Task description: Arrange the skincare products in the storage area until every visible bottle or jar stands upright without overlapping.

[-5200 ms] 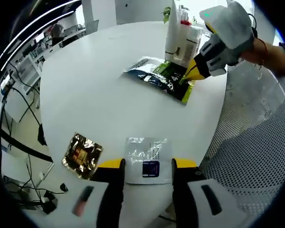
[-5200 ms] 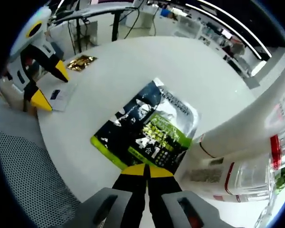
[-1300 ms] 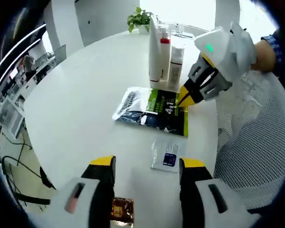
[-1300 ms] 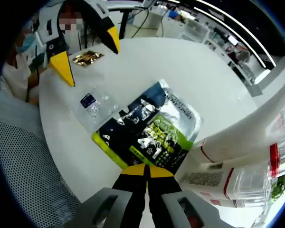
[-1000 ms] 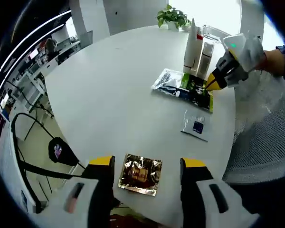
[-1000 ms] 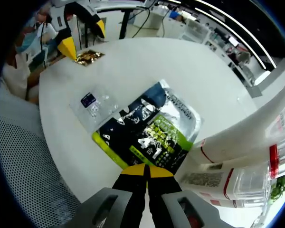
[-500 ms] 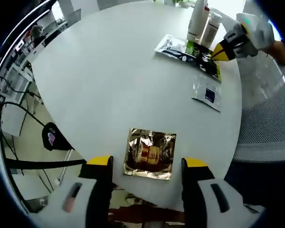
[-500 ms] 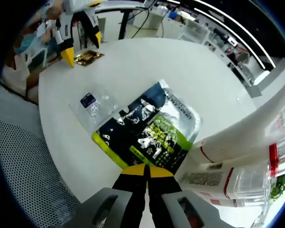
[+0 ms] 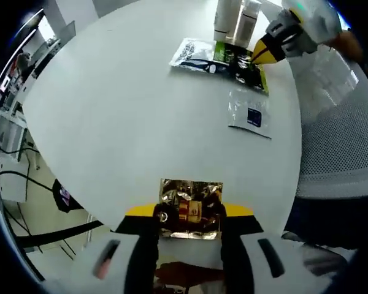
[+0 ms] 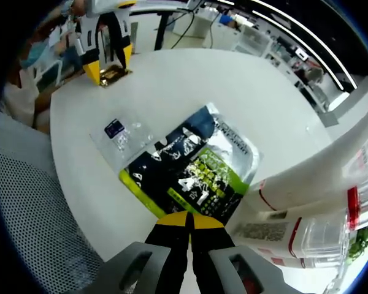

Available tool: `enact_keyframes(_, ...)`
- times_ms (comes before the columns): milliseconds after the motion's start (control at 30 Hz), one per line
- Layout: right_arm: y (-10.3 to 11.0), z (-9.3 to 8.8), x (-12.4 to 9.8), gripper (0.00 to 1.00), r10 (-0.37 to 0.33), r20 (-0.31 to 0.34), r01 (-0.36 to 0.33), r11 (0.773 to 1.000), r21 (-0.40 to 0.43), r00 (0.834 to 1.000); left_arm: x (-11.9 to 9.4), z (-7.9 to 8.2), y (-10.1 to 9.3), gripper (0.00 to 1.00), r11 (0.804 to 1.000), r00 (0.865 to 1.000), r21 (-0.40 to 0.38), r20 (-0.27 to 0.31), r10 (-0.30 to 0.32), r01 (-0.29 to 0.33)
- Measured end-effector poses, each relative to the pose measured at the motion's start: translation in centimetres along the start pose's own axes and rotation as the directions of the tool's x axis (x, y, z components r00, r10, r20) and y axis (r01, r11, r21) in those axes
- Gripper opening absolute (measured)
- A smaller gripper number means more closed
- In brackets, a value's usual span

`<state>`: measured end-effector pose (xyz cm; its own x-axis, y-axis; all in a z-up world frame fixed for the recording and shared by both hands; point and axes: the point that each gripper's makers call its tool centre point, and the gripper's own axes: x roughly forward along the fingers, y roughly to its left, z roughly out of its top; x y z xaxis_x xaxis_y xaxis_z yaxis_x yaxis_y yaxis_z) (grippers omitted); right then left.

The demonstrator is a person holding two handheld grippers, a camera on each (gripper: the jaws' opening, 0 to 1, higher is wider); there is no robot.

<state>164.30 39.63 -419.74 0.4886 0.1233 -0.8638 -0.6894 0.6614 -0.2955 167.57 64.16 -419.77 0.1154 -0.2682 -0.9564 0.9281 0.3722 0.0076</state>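
Note:
A gold foil sachet (image 9: 191, 207) lies near the round white table's (image 9: 129, 104) edge, between the jaws of my left gripper (image 9: 190, 212), which is open and straddles it. The right gripper view shows the same: left gripper (image 10: 109, 65) over the gold sachet (image 10: 114, 75). My right gripper (image 10: 189, 221) is shut on the near edge of a flat black and green pouch (image 10: 193, 168); it appears from the left as right gripper (image 9: 262, 55) at the pouch (image 9: 224, 56). A clear sachet with a blue label (image 9: 250, 115) (image 10: 119, 135) lies flat between them. White tubes and bottles (image 10: 306, 184) (image 9: 232, 15) stand upright behind the pouch.
A grey mesh chair (image 9: 337, 147) (image 10: 30, 214) stands against the table's edge beside the sachets. A green plant (image 10: 363, 237) sits behind the bottles. The table's wide middle (image 10: 233, 86) is bare. Desks and cables fill the room beyond.
My left gripper has left the clear sachet, pulled back to the table's edge and come down over the gold sachet, jaws slightly narrowed. The right gripper has stayed shut on the pouch.

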Motion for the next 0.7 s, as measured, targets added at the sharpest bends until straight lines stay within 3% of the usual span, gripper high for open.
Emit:
enact_keyframes(167,0.0,0.0,0.0,0.0,-0.002,0.001,0.002,1.0,-0.006,1.0,0.0,-0.1,0.1,0.38,1.0,1.0,-0.003,0.019,0.001,-0.001)
enact_keyframes(267,0.0,0.0,0.0,0.0,-0.004,0.001,0.004,1.0,-0.011,1.0,0.0,0.1,0.1,0.38,0.998,1.0,-0.066,0.025,-0.004,0.005)
enact_keyframes(467,0.0,0.0,0.0,0.0,-0.004,0.0,0.004,1.0,-0.014,1.0,-0.8,0.6,0.7,0.38,0.999,0.999,-0.019,0.021,0.038,-0.038)
enact_keyframes(700,0.0,0.0,0.0,0.0,0.0,0.0,0.0,1.0,-0.004,1.0,-1.5,4.0,1.3,0.38,0.998,0.995,-0.039,0.086,0.044,-0.04)
